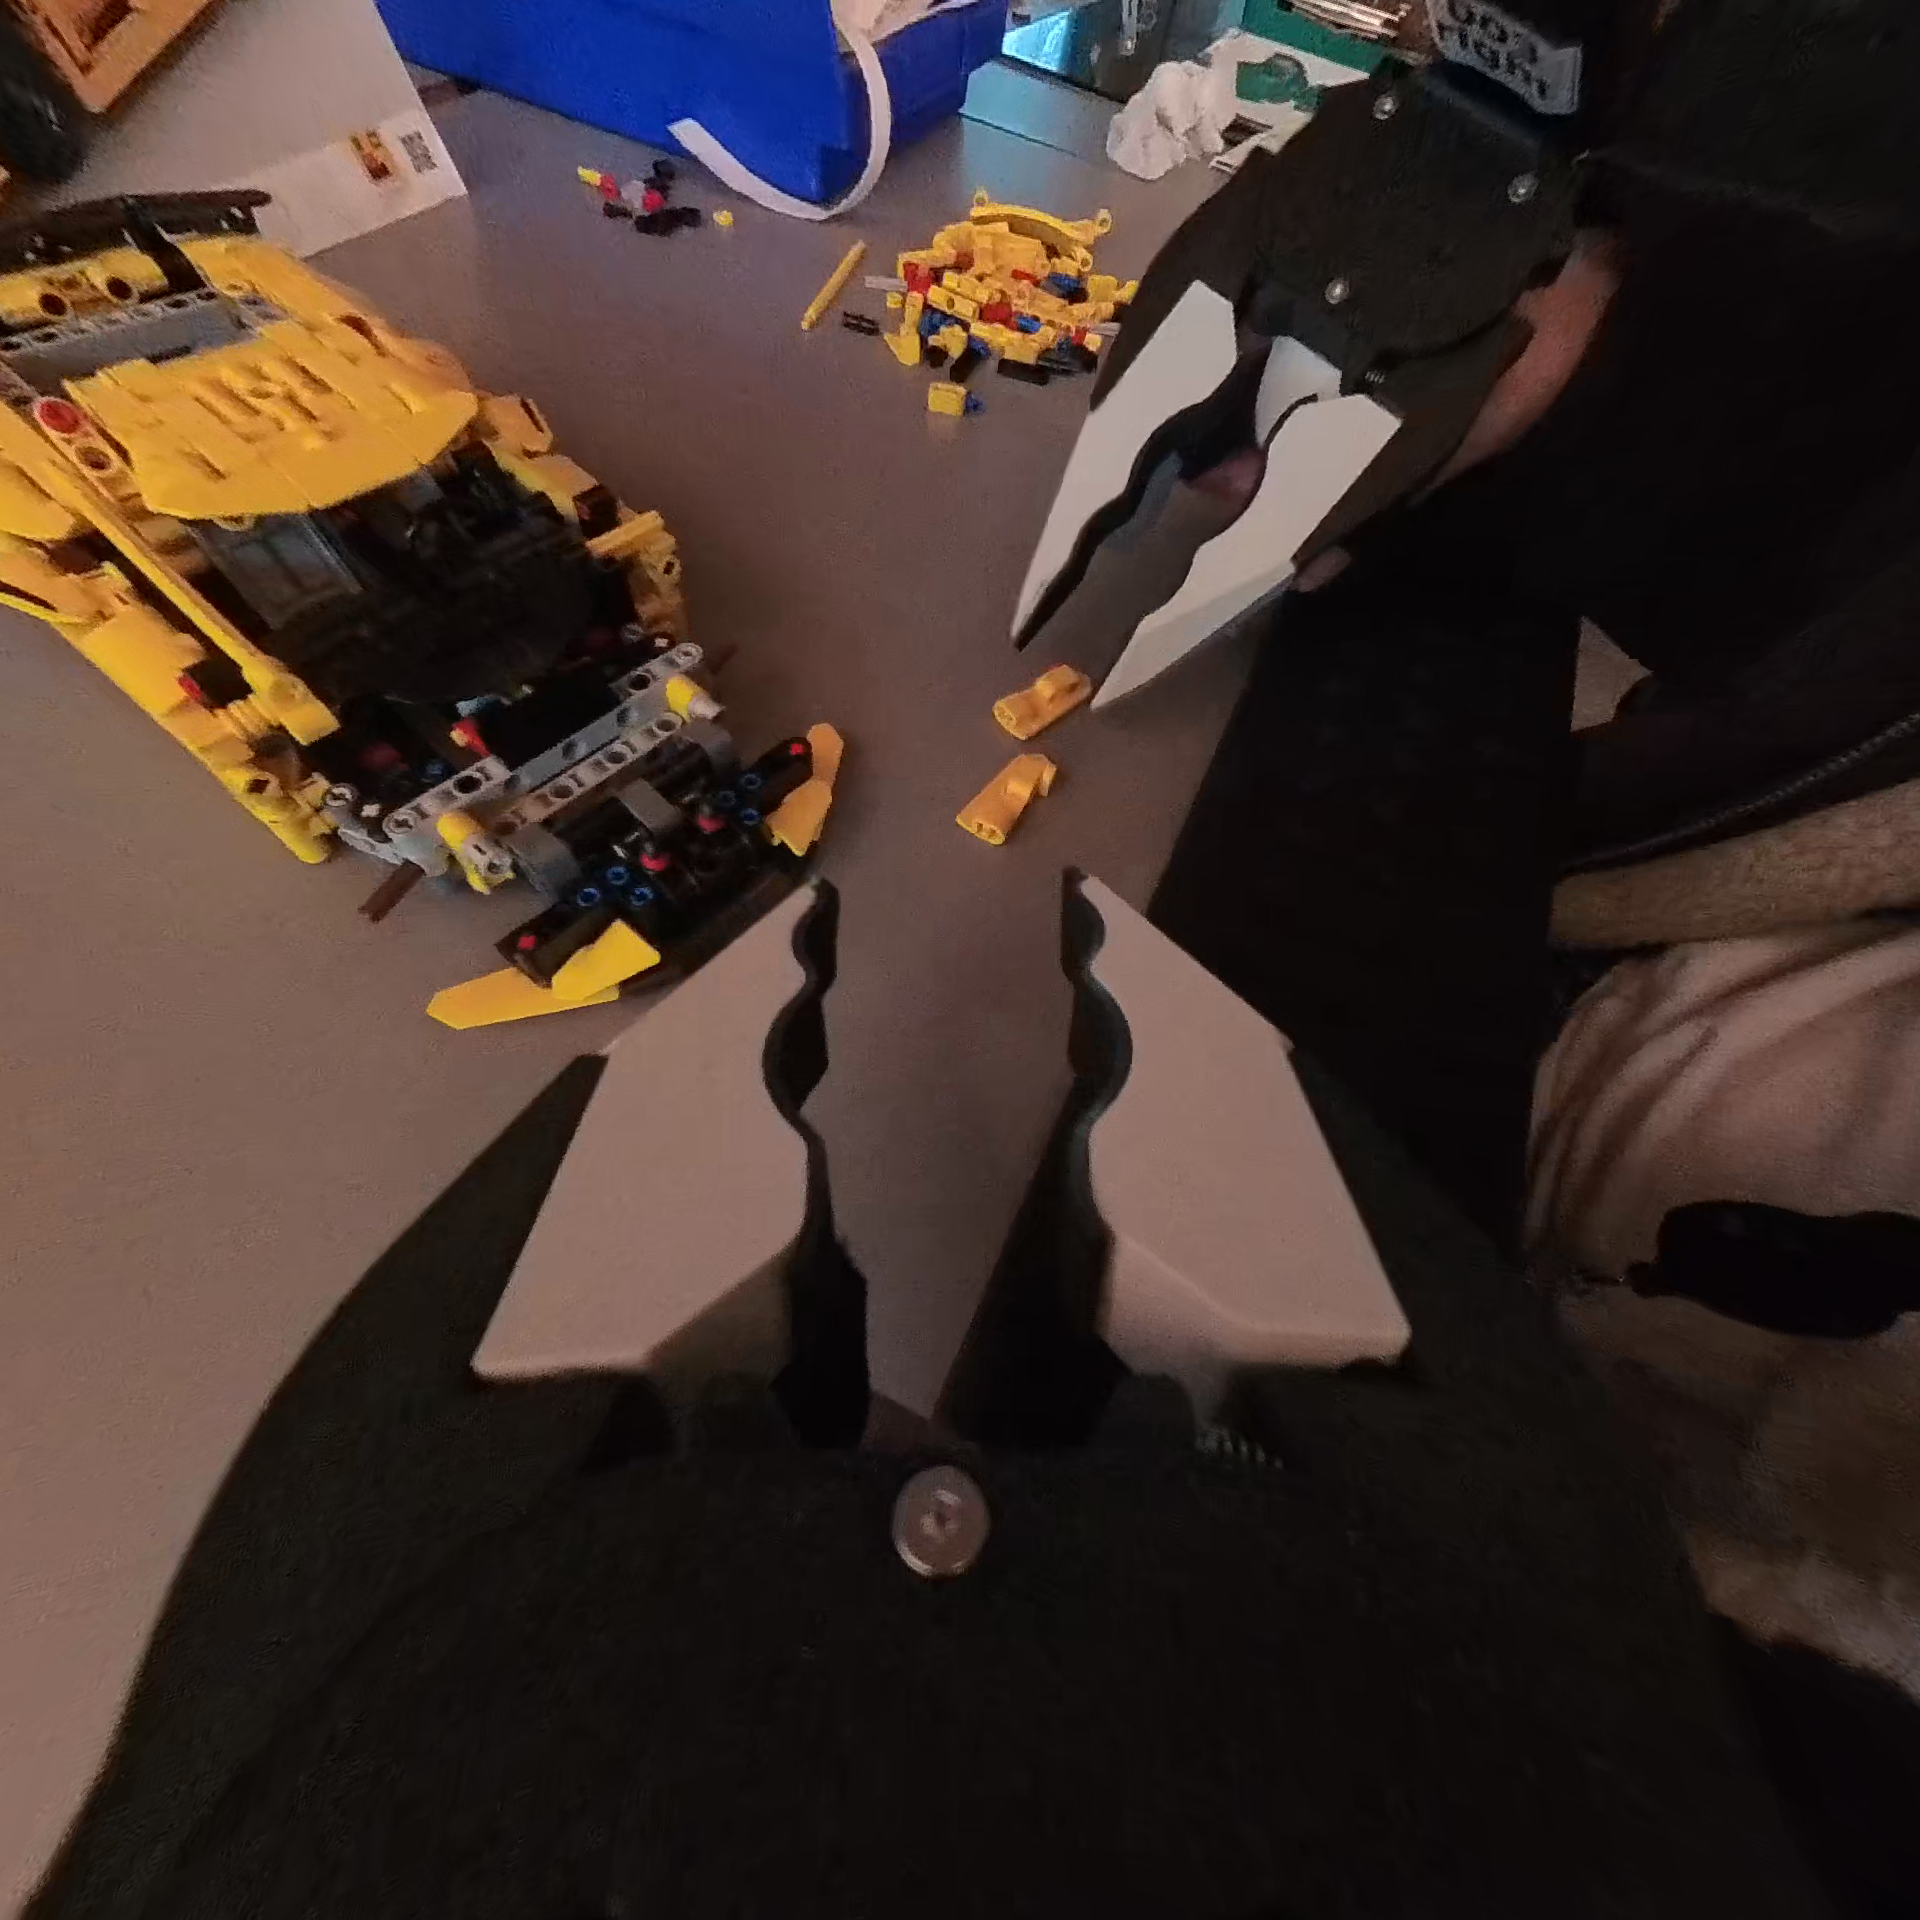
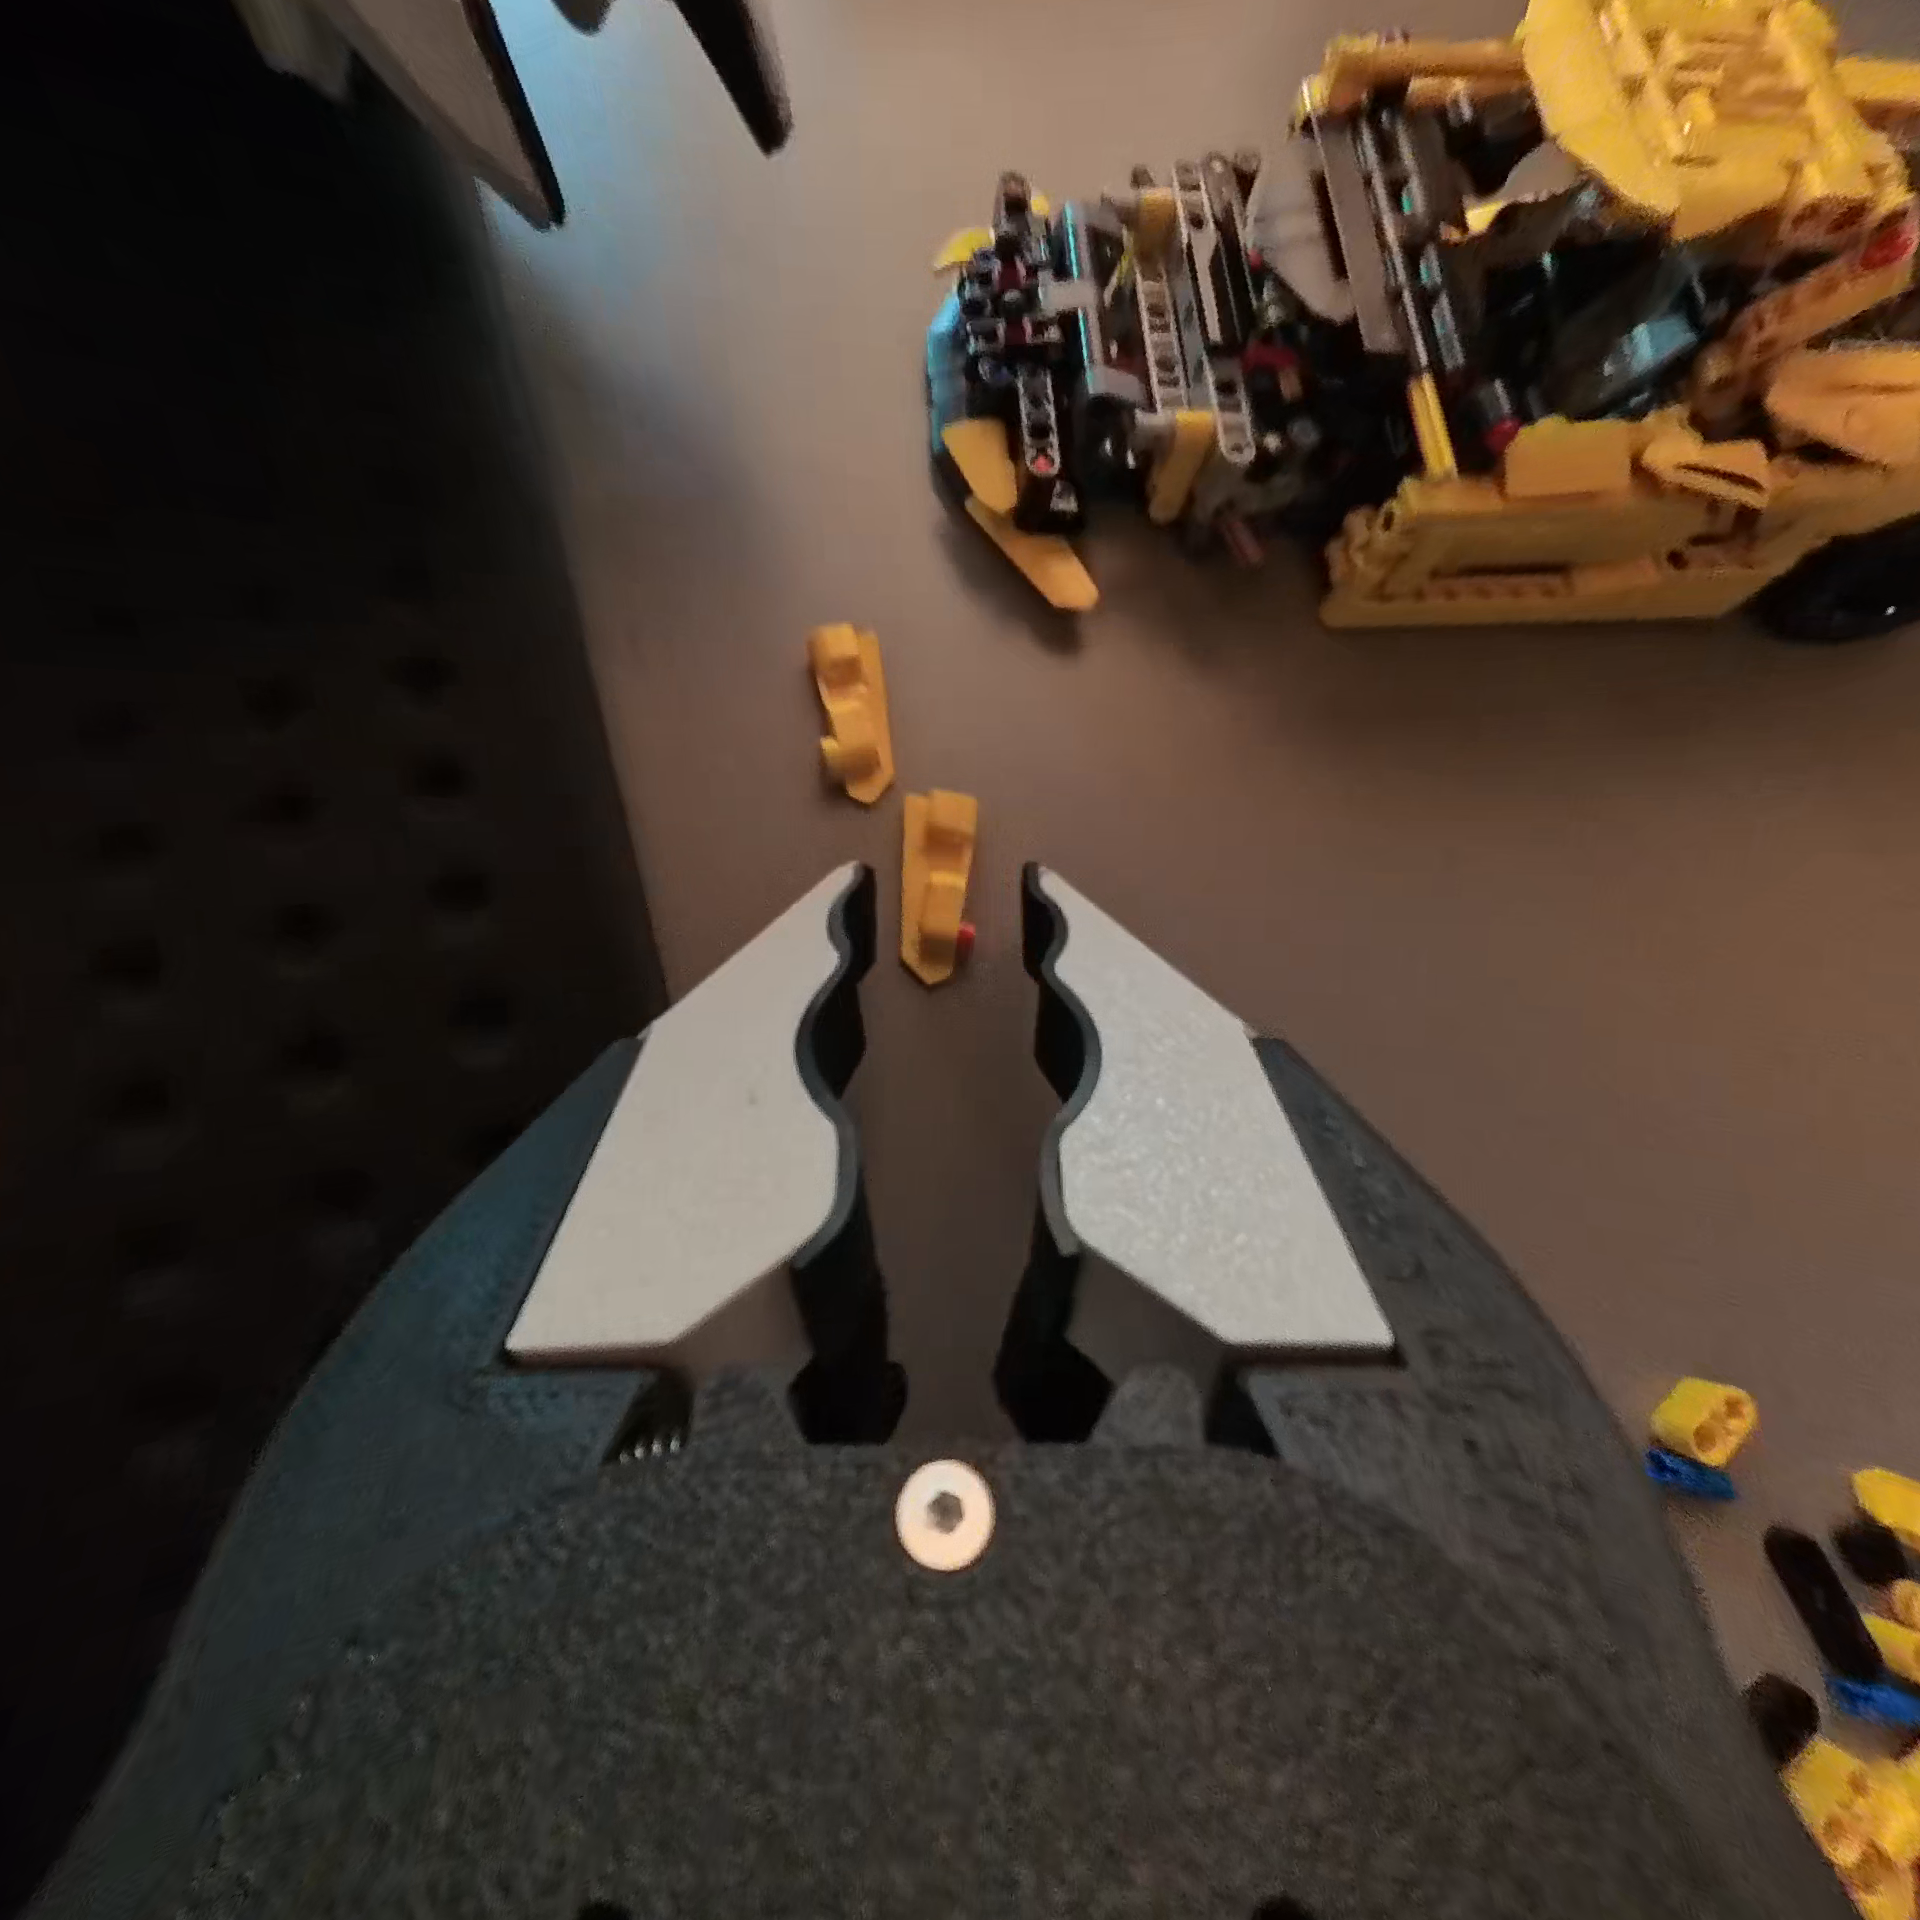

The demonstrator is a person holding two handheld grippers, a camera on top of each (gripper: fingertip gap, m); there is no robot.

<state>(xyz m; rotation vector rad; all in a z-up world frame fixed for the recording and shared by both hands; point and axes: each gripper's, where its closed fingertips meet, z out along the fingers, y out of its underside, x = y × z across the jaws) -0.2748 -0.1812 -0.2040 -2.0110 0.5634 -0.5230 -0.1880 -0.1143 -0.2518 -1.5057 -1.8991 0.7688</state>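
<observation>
A partly built yellow and black brick car [image 1: 312,582] lies on the grey table [image 1: 208,1143]; it also shows in the right wrist view [image 2: 1455,364]. Two small yellow brick pieces lie near the table's edge: one [image 2: 938,883] sits between my right gripper's open fingertips, the other [image 2: 854,712] a little beyond it. In the left wrist view the same pieces are the farther piece [image 1: 1042,699] and the nearer piece [image 1: 1006,796]. My right gripper [image 2: 945,883] is open and empty; it shows in the left wrist view [image 1: 1060,665] just above the farther piece. My left gripper [image 1: 945,894] is open and empty, short of the nearer piece.
A heap of loose yellow, red, blue and black bricks [image 1: 1003,296] lies farther back, with part of it in the right wrist view [image 2: 1849,1621]. A blue bag [image 1: 665,73], white paper [image 1: 343,177] and crumpled white tissue [image 1: 1169,114] are at the back. A person's clothed body [image 1: 1714,1039] is at the right.
</observation>
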